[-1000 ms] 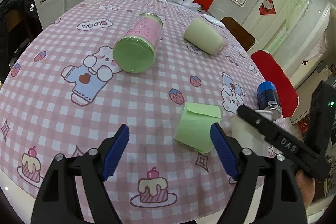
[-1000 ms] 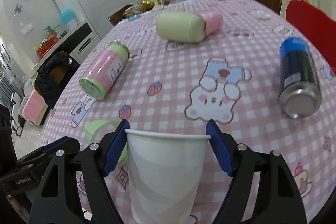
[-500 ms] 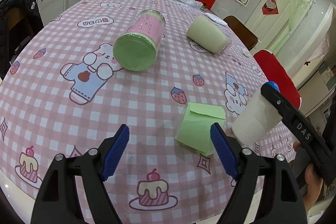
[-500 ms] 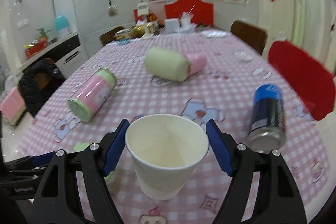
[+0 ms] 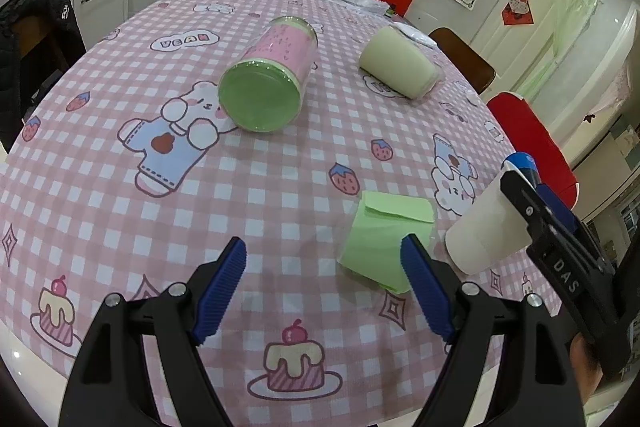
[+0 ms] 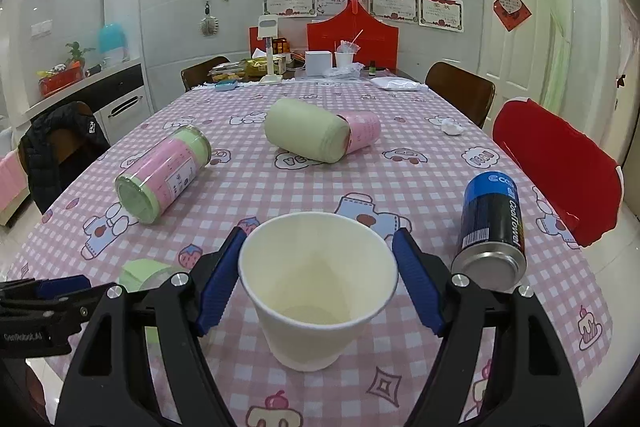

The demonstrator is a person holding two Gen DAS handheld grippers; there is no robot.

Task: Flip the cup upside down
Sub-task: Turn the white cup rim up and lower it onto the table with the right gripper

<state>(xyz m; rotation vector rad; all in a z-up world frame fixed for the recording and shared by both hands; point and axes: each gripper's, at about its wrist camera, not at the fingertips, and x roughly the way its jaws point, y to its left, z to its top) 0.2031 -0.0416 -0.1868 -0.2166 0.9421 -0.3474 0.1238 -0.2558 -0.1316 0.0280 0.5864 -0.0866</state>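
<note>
A white paper cup (image 6: 318, 291) is held between the blue pads of my right gripper (image 6: 318, 279), lifted off the table and tipped so its open mouth faces the right wrist camera. It also shows in the left wrist view (image 5: 486, 231), tilted above the pink checked tablecloth (image 5: 260, 187). My left gripper (image 5: 322, 283) is open and empty, low over the near table edge, left of the cup.
A green paper box (image 5: 386, 239) lies just left of the cup. A pink-and-green jar (image 6: 162, 173) and a pale green cup with a pink jar (image 6: 308, 135) lie on their sides farther back. A blue can (image 6: 494, 227) lies at the right. Chairs ring the table.
My right gripper has lifted the cup off the table and tipped it from upright until its mouth faces the camera. The left gripper has stayed put.
</note>
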